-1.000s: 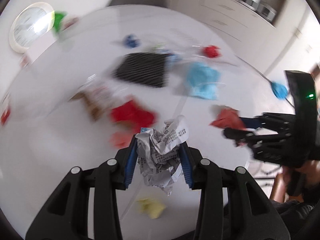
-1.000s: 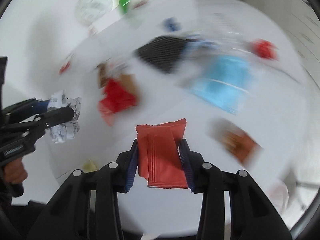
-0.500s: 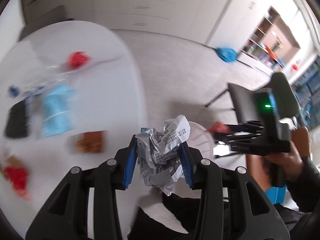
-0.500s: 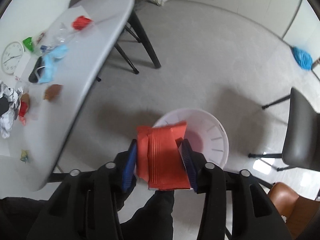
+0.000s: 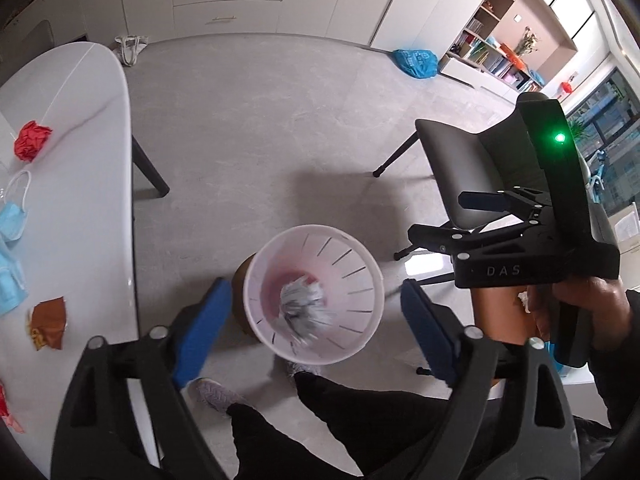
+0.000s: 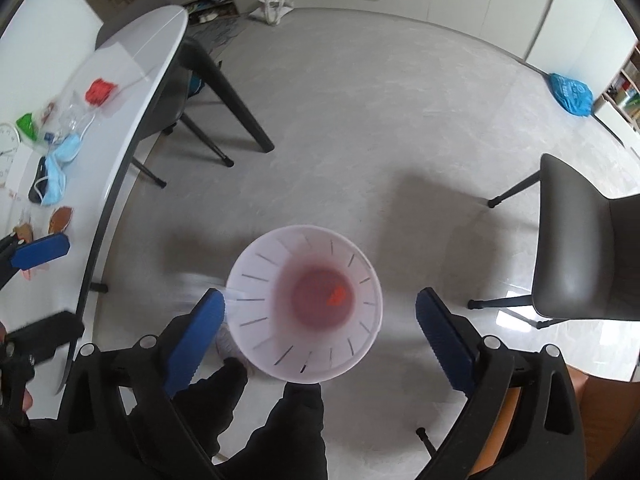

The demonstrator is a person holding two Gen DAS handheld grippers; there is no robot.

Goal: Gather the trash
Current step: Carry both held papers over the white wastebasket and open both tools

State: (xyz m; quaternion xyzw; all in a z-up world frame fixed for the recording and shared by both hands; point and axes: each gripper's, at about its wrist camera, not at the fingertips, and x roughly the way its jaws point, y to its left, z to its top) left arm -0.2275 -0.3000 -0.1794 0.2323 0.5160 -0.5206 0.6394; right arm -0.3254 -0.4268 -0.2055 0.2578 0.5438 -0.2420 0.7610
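Observation:
A white slotted waste bin (image 5: 362,268) stands on the floor beside the table; it also shows in the right wrist view (image 6: 260,268). My left gripper (image 5: 314,320) is open above it, and the crumpled paper ball (image 5: 306,306) is blurred inside the bin. My right gripper (image 6: 320,328) is open above the bin, and the red wrapper (image 6: 337,295) lies at its bottom. The right gripper also shows in the left wrist view (image 5: 460,220), and the left gripper's fingers (image 6: 38,250) show at the left of the right wrist view.
The white table (image 5: 96,184) at left holds a red paper ball (image 5: 32,140), blue face masks (image 5: 12,220) and a brown wrapper (image 5: 48,322). A grey chair (image 6: 588,248) stands right of the bin. A blue bag (image 6: 570,94) lies on the far floor. My legs are below the bin.
Both grippers swung from the table to above the bin and opened. The paper ball left the left gripper and the red wrapper left the right; both are in the bin.

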